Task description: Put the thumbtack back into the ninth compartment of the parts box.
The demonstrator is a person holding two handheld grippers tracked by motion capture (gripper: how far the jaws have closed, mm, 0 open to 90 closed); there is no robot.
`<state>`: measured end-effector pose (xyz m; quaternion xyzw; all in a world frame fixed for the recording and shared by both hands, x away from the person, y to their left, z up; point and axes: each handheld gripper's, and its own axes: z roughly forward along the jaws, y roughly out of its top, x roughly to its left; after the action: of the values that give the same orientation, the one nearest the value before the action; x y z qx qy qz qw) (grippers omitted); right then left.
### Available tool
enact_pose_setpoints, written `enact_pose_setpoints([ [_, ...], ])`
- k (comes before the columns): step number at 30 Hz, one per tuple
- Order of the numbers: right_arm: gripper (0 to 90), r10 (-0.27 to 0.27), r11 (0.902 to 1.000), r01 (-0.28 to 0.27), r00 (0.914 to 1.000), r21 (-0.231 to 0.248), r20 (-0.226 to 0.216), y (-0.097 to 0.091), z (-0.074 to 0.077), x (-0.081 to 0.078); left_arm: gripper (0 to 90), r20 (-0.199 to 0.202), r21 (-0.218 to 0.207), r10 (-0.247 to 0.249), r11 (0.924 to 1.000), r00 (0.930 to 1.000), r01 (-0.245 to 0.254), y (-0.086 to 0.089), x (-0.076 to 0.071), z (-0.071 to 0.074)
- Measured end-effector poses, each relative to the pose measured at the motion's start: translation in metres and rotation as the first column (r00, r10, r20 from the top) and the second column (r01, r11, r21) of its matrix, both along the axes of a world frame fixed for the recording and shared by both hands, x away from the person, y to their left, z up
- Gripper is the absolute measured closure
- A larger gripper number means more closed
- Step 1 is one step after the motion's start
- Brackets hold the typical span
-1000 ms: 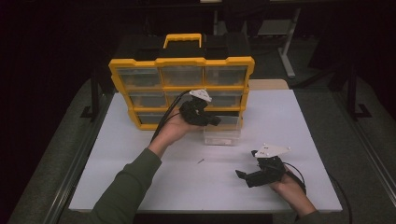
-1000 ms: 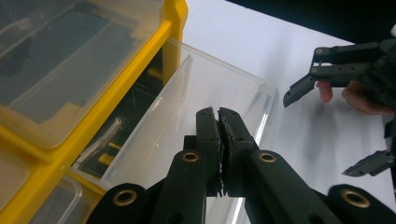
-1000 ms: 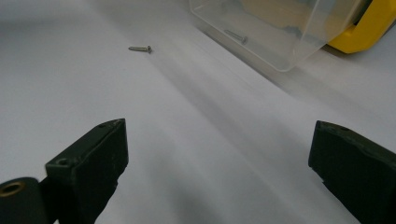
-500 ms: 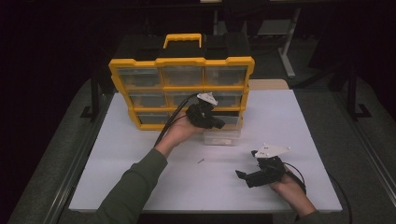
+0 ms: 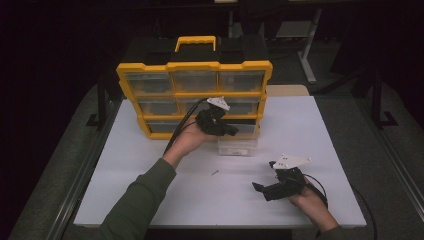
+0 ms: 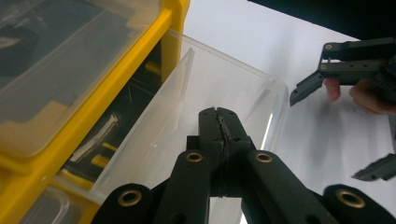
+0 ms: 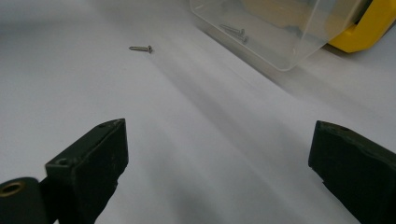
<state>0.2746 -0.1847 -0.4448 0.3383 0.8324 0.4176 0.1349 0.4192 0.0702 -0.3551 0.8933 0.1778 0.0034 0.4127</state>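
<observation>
A clear plastic drawer (image 5: pixel 238 145) stands pulled out of the bottom row of a yellow organizer (image 5: pixel 195 66). My left gripper (image 5: pixel 231 131) hangs over the drawer's back part, close to the organizer front. In the left gripper view its jaws (image 6: pixel 218 122) are shut, with nothing seen between them. Two small screws (image 7: pixel 235 31) lie inside the drawer (image 7: pixel 280 37). One loose screw (image 5: pixel 215 173) lies on the white table in front of it. My right gripper (image 5: pixel 263 179) rests low near the table's front right, open and empty, pointing at the loose screw (image 7: pixel 141 48).
The white table (image 5: pixel 310 130) ends a short way in front of the right hand. The organizer has several translucent drawers and a yellow handle (image 5: pixel 195 42) on top. Dark floor and table legs surround the table. The right gripper (image 6: pixel 327 77) is seen beyond the drawer (image 6: pixel 224 88).
My left gripper has shifted a little to the right and down, from the organizer's front to above the pulled-out drawer. The right gripper has stayed put.
</observation>
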Motion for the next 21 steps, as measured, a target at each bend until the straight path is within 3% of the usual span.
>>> enact_pose_setpoints([
  [9,4.0,-0.001,1.0000,0.001,1.0000,0.000,0.001,0.000,0.000,0.000,90.0,0.011,-0.006,0.004,1.0000,0.9999,-0.004,0.020,-0.013,0.011],
  [21,4.0,-0.002,1.0000,0.002,1.0000,-0.004,0.001,0.000,-0.001,0.000,90.0,0.017,-0.034,0.027,0.9990,0.9995,-0.027,0.049,-0.029,0.011],
])
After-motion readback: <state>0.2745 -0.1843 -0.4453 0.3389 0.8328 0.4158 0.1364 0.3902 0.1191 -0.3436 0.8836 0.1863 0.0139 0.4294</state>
